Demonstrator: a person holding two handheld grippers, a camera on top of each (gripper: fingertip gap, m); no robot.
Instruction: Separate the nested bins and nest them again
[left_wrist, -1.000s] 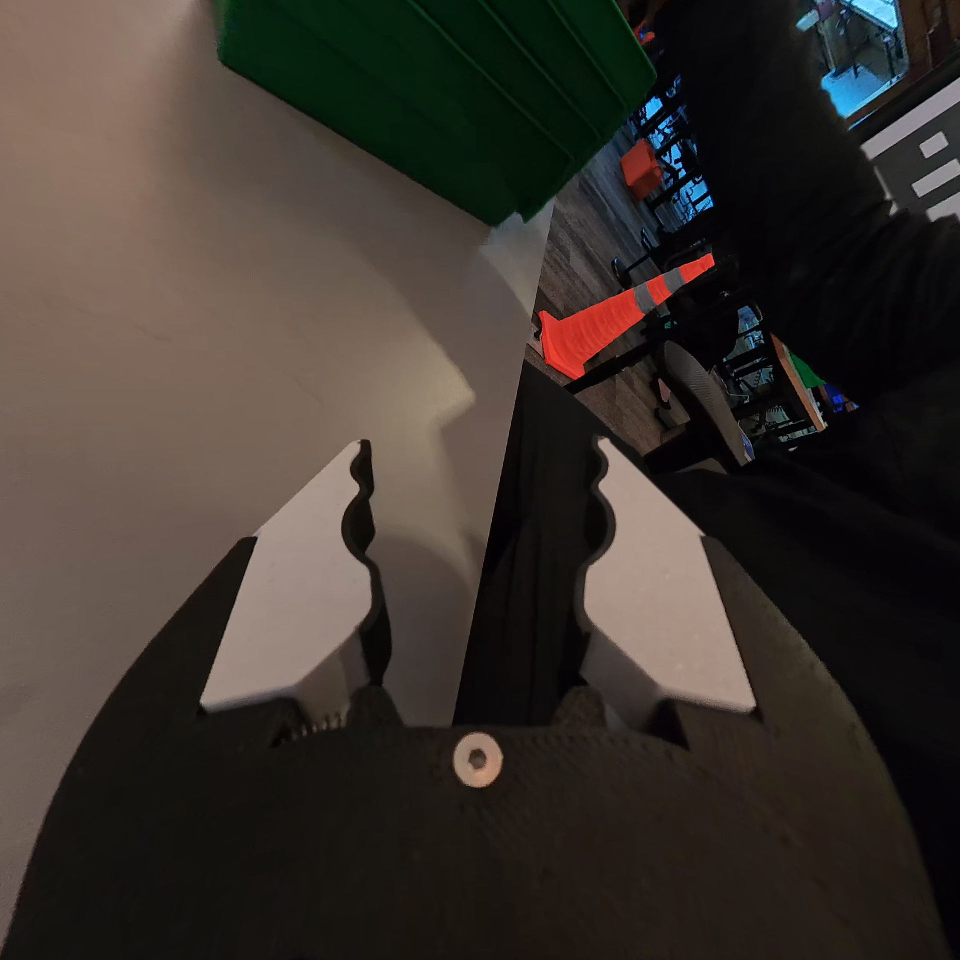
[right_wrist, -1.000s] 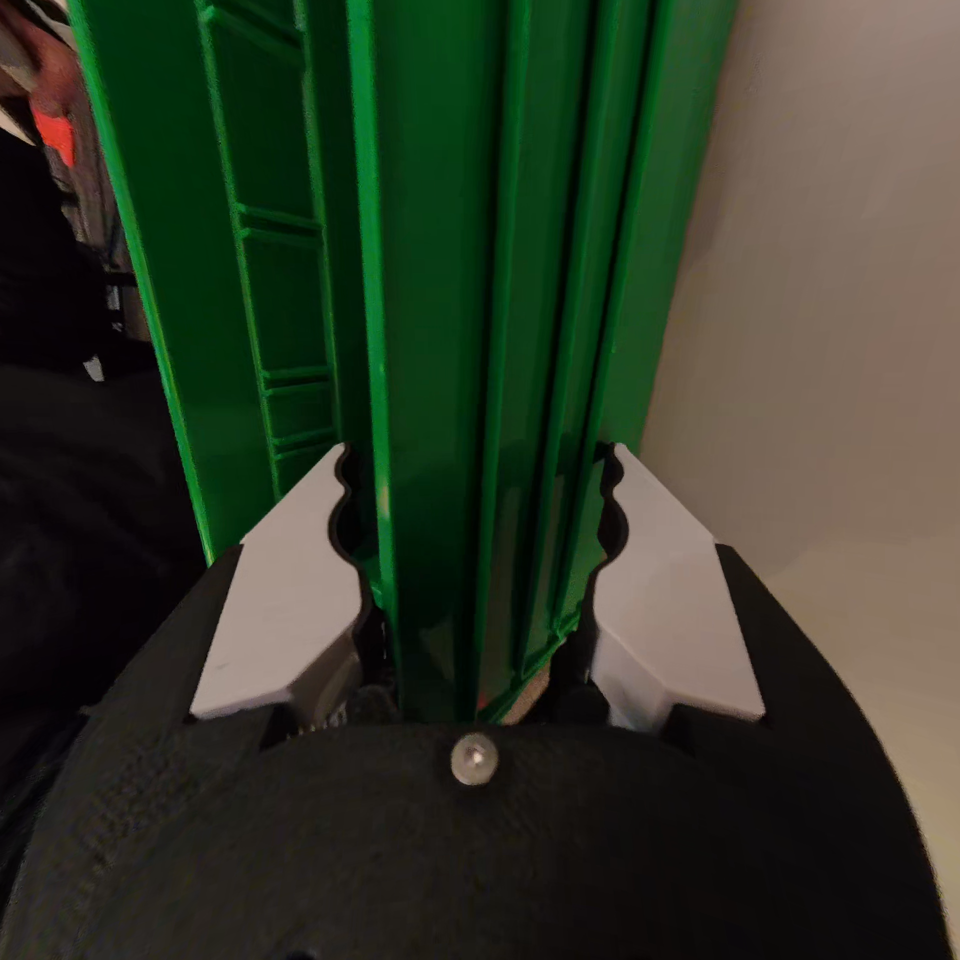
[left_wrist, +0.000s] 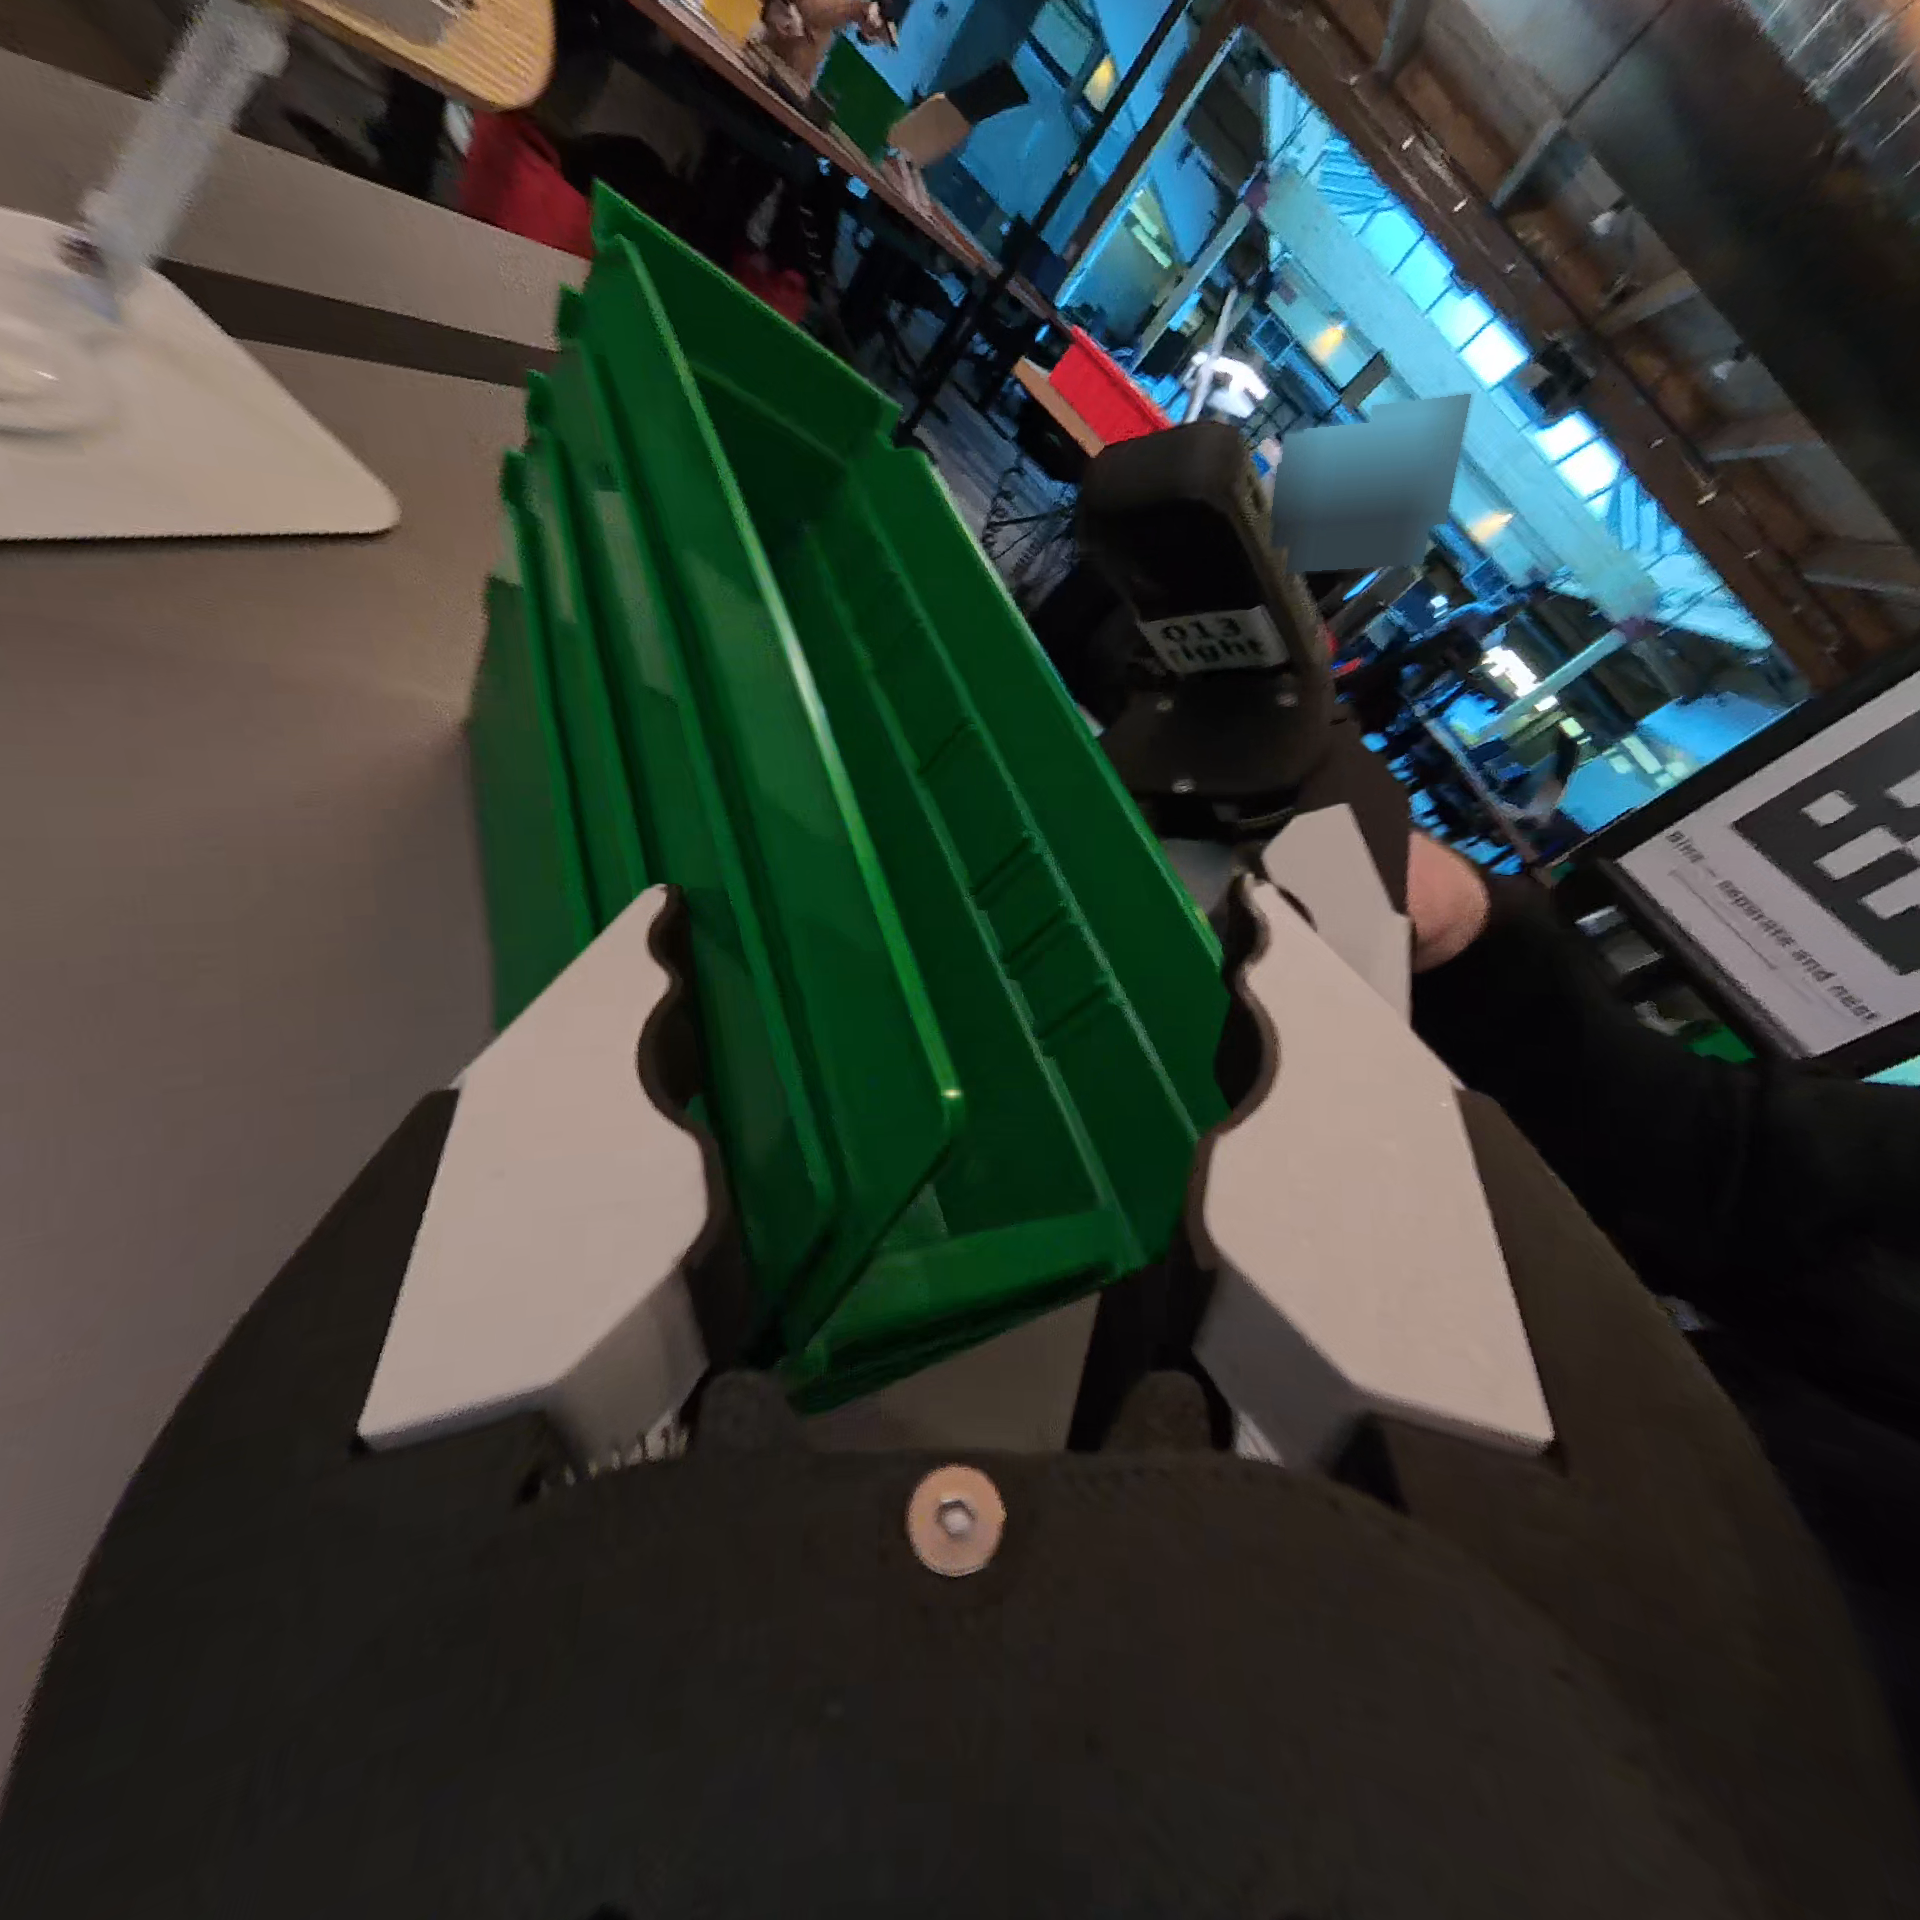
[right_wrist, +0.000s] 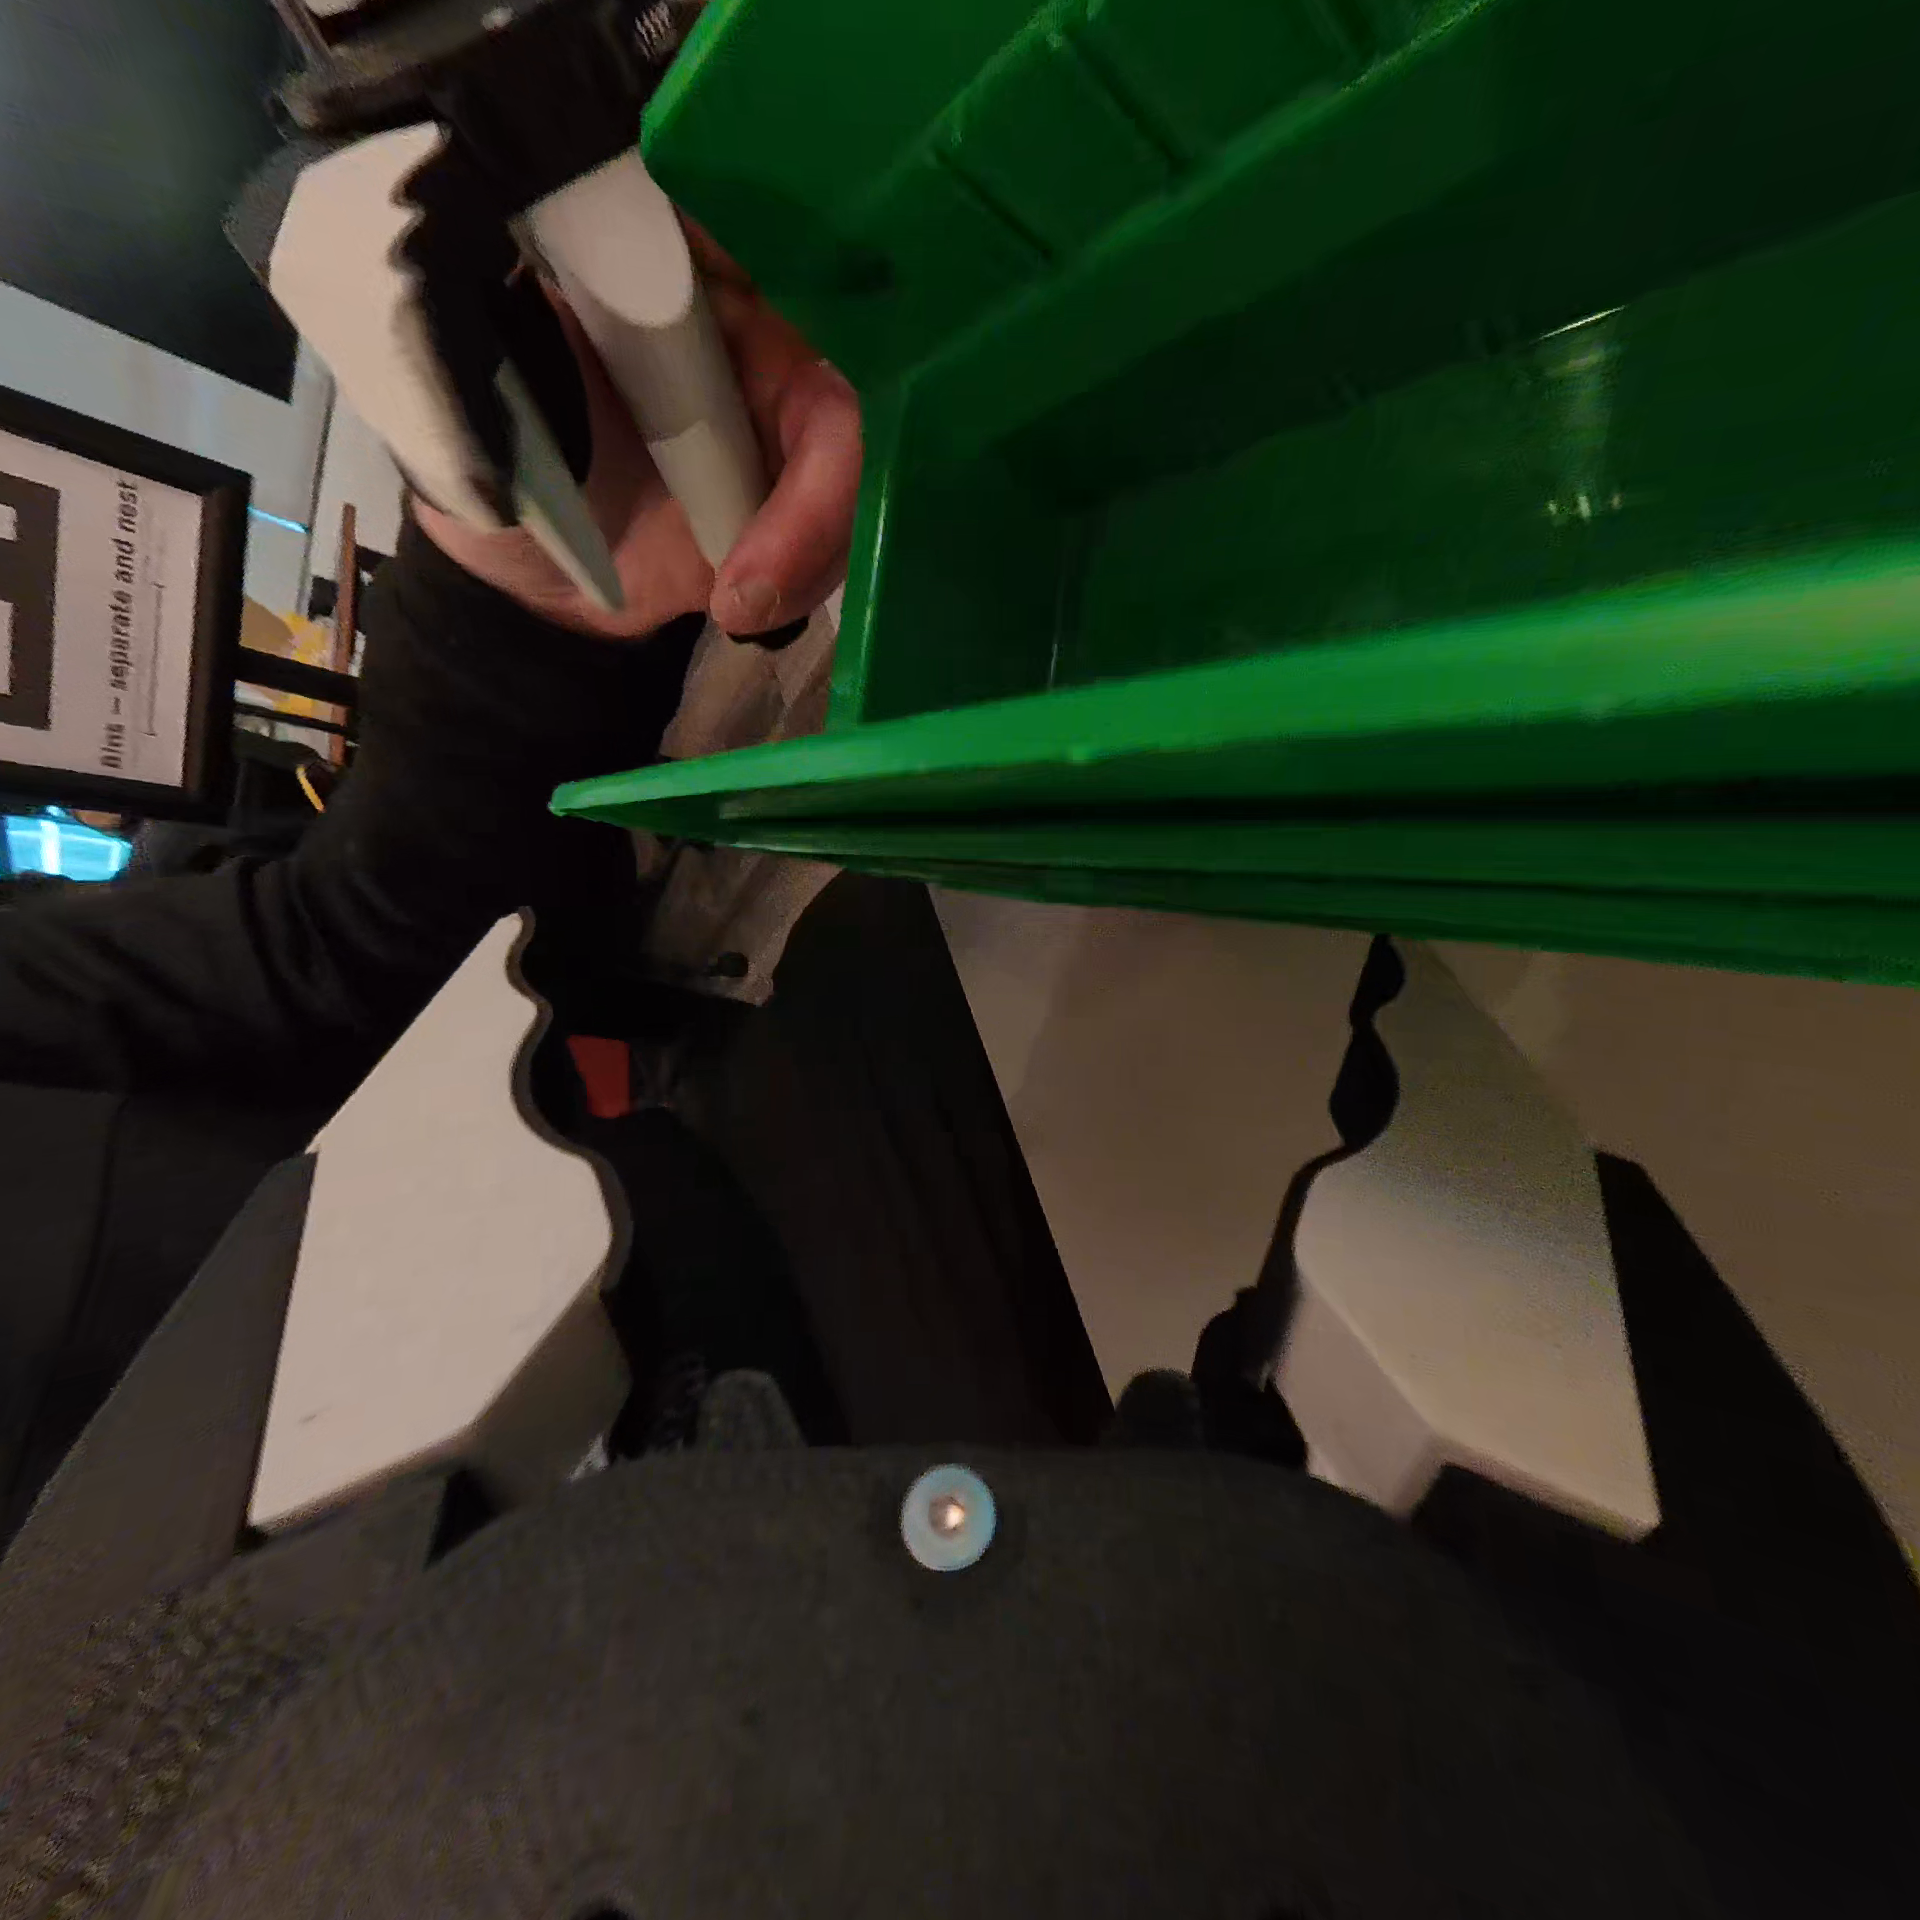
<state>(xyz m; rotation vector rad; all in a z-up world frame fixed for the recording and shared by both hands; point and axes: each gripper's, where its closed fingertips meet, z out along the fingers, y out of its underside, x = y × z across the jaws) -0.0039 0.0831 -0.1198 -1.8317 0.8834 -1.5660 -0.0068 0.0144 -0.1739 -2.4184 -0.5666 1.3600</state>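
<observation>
A stack of nested green bins (left_wrist: 831, 831) lies tilted on the grey table (left_wrist: 208, 935). In the left wrist view its near end shows between the fingers of my left gripper (left_wrist: 956, 925), whose jaws stand wide apart; I cannot tell if they touch the plastic. My right gripper (right_wrist: 951, 945) is wide open and empty, just below the bins' rims (right_wrist: 1351, 468). It also shows in the left wrist view (left_wrist: 1325, 883) at the bins' right side. The left gripper (right_wrist: 488, 312) shows far off in the right wrist view, at the bins' end, with a hand (right_wrist: 779, 468) beside it.
A white flat pad (left_wrist: 156, 447) lies on the table to the far left. A black-framed sign (right_wrist: 94, 603) stands at the side. The person's black sleeve (right_wrist: 208, 935) crosses the table's edge (right_wrist: 987, 1091). Room furniture shows beyond.
My left gripper has swung from the table's edge to the bins' near end. My right gripper has come off the bins' rims, which were between its fingers, and its jaws stand wider.
</observation>
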